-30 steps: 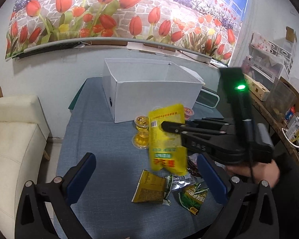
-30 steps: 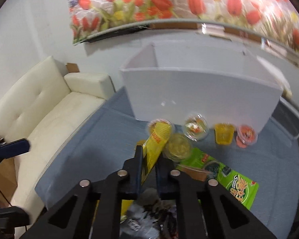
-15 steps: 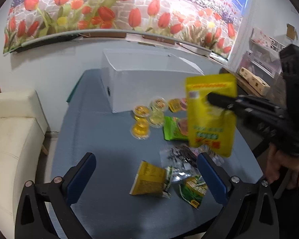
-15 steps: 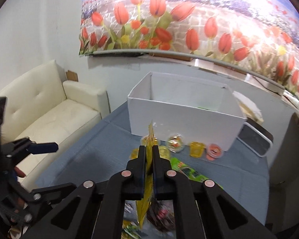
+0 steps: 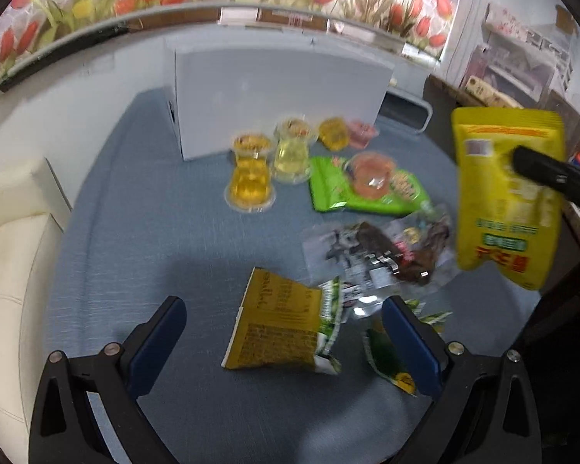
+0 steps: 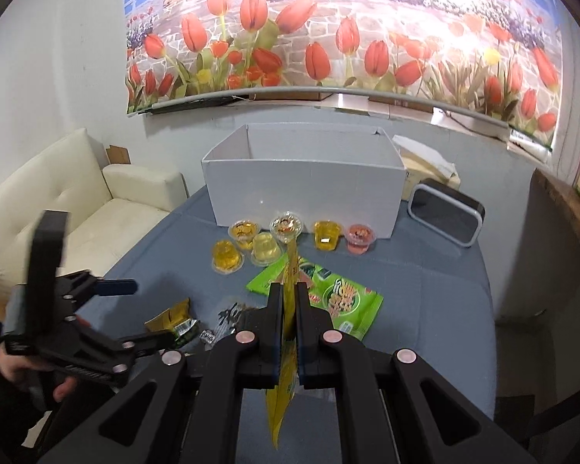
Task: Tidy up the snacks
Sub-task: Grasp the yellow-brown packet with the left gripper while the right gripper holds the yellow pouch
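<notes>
My right gripper (image 6: 289, 295) is shut on a large yellow snack bag (image 6: 289, 270) and holds it in the air above the table's right side; the bag also shows in the left wrist view (image 5: 508, 201). My left gripper (image 5: 282, 324) is open and empty, low over a small yellow packet (image 5: 276, 332). A white open box (image 6: 303, 189) stands at the back of the blue table (image 5: 154, 232). Several jelly cups (image 5: 251, 176) sit in front of it, next to a green bag (image 5: 363, 193) with a pink cup on it.
A clear packet of dark snacks (image 5: 382, 247) and a small green packet (image 5: 386, 355) lie near my left gripper. A dark device with a white frame (image 6: 444, 216) stands right of the box. A cream sofa (image 6: 69, 201) is left of the table. Shelves (image 5: 522, 65) line the right wall.
My right gripper has carried the yellow bag up and to the right, away from the table's middle. My left gripper has come lower and closer to the small packets.
</notes>
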Tool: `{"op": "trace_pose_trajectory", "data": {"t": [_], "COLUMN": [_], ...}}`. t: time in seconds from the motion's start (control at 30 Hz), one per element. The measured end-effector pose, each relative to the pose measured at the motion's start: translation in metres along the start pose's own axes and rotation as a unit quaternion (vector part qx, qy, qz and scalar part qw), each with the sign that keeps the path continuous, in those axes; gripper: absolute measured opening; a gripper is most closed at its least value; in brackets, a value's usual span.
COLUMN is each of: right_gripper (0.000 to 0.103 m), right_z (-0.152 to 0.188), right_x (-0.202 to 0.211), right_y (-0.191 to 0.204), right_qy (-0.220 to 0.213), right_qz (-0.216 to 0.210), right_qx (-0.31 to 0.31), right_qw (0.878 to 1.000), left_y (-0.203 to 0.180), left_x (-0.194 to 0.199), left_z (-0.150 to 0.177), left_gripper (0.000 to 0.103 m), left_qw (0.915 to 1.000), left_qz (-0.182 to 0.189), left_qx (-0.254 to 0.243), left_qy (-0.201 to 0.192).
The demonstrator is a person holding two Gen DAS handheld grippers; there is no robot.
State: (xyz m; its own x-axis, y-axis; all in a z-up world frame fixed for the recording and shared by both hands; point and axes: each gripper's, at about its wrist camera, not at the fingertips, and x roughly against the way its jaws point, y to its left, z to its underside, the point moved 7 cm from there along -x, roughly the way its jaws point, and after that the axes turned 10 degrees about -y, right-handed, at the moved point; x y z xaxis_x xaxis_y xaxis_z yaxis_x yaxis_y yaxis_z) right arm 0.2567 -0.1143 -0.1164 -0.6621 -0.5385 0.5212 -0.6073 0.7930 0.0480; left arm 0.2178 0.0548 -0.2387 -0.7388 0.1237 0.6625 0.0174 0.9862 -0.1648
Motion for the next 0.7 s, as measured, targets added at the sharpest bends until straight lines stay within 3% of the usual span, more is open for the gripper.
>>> {"op": "trace_pose_trajectory", "data": {"t": [0.07,0.13,0.27,0.47,0.7], "right_gripper": [0.005,0.005,0.005,0.005,0.005], "right_z": [0.003,0.005,0.004,0.003,0.002], "right_x": [0.000,0.000,0.000,0.000,-0.002], "right_y": [0.001,0.004,0.003,0.003,0.002], "right_qy": [0.002,0.002,0.000,0.000,-0.002], "right_qz": [-0.003,-0.007,-0.008,-0.006,-0.008], "right_qx": [-0.002,-0.002,-0.006,-0.006,-0.007], "right_qw": [1.000,1.000,1.000,1.000,1.000], "left_y": [0.000,-0.001,-0.003,-0.005,-0.015], "left_x": [-0.009,-0.017,-0.020,-0.012,0.025], "left_z": [0.003,0.007,0.006,0.004,-0.030], "left_gripper": [0.098,0.069,0.054,0.045,0.042], "left_qw": [1.0000,0.9997,0.9996,0.9996,0.9980], "left_qz": [0.004,0.005,0.006,0.019,0.022], "left_qx": [-0.003,-0.008,-0.022,-0.022,-0.027], "left_qy": [0.008,0.021,0.018,0.004,-0.052]}}
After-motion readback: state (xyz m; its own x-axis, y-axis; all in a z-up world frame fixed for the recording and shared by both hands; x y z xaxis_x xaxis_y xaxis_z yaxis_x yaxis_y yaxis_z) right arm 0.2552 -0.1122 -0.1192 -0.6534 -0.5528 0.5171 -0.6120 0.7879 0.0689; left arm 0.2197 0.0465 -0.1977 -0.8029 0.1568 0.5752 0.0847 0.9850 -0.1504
